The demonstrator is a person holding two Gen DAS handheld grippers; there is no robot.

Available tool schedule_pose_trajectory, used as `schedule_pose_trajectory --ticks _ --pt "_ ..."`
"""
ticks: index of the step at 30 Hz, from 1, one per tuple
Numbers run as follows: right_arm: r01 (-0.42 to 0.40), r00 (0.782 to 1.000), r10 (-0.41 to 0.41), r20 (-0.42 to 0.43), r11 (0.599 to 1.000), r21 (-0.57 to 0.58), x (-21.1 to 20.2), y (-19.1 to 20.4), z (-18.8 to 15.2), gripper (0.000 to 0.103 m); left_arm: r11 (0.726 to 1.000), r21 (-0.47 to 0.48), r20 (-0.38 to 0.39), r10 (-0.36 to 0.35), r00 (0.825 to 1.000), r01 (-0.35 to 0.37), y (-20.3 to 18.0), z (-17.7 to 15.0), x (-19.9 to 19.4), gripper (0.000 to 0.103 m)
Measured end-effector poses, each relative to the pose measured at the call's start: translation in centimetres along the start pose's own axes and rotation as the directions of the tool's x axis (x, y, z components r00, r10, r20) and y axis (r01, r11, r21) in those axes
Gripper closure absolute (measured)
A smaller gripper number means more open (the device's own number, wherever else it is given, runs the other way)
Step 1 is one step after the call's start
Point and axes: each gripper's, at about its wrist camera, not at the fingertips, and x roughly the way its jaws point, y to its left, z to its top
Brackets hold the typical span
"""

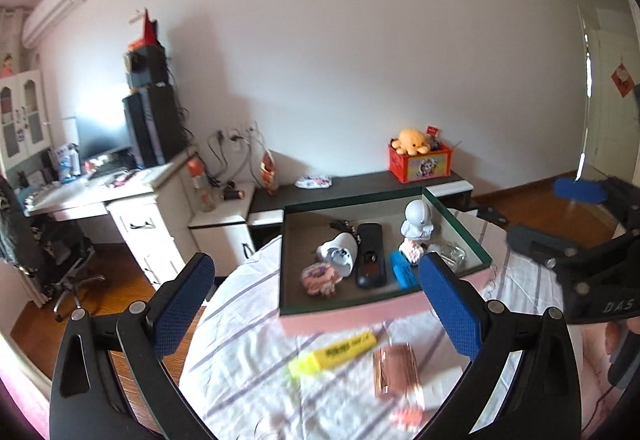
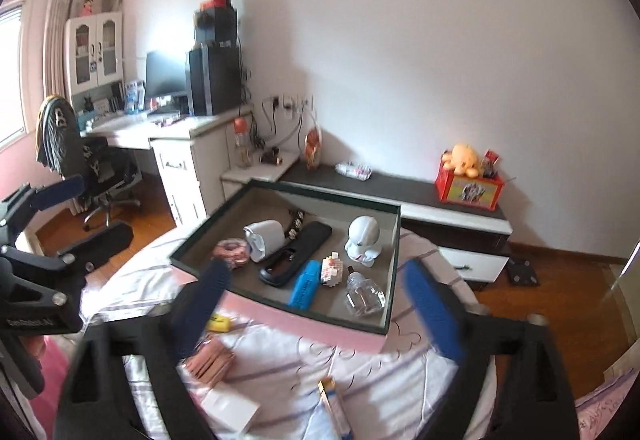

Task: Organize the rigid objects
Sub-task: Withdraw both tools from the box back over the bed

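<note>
A green-rimmed pink tray (image 1: 352, 314) (image 2: 288, 318) lies on the striped bed and holds a black remote (image 1: 370, 256) (image 2: 296, 254), a white figurine (image 1: 418, 220) (image 2: 363, 240), a blue case (image 2: 306, 284), a donut toy (image 1: 318, 280) and a glass bottle (image 2: 362, 294). In front of it lie a yellow highlighter (image 1: 336, 352), a copper-pink packet (image 1: 396, 370) (image 2: 210, 360) and a small box (image 2: 334, 404). My left gripper (image 1: 316, 312) is open above the highlighter. My right gripper (image 2: 320, 316) is open and empty before the tray.
A low black-and-white cabinet (image 1: 360, 183) with a red toy box (image 1: 420, 159) stands beyond the bed. A desk (image 1: 100, 191) with a computer tower and an office chair (image 2: 92, 167) stand left. Wooden floor surrounds the bed.
</note>
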Motion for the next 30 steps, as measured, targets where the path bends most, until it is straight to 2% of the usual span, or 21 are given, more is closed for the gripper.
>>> schedule_pose_trajectory --ticks 2,8,13,16,19,30 --pt "0.021 0.999 -0.020 0.050 1.000 -0.008 -2.6 1.0 -0.9 0.000 1.000 -0.006 0.021 0.024 0.999 -0.024 0.1 -1.0 -2.2 0.000" --pt "0.058 0.992 -0.059 0.113 0.998 0.008 -7.7 3.2 -3.4 0.000 0.997 -0.066 0.059 0.048 0.997 -0.044 0.8 -3.2 -7.3 0.000" --pt "0.109 0.980 -0.114 0.165 0.993 0.035 -11.0 4.6 -5.8 0.000 0.997 -0.056 0.088 0.055 0.995 -0.050 0.7 -4.6 -10.5 0.000" --pt "0.111 0.977 -0.122 0.175 0.991 0.070 -12.4 5.0 -6.8 0.000 0.998 -0.042 0.110 0.054 0.993 -0.049 0.6 -5.1 -11.9 0.000" --pt "0.088 0.979 -0.103 0.174 0.992 0.090 -13.1 5.0 -7.3 0.000 0.998 -0.030 0.116 0.054 0.992 -0.051 0.5 -5.5 -12.8 0.000" --pt "0.099 0.980 -0.110 0.167 0.992 0.074 -14.0 6.0 -8.0 0.000 0.995 -0.060 0.105 0.084 0.991 -0.078 1.1 -6.3 -13.1 0.000"
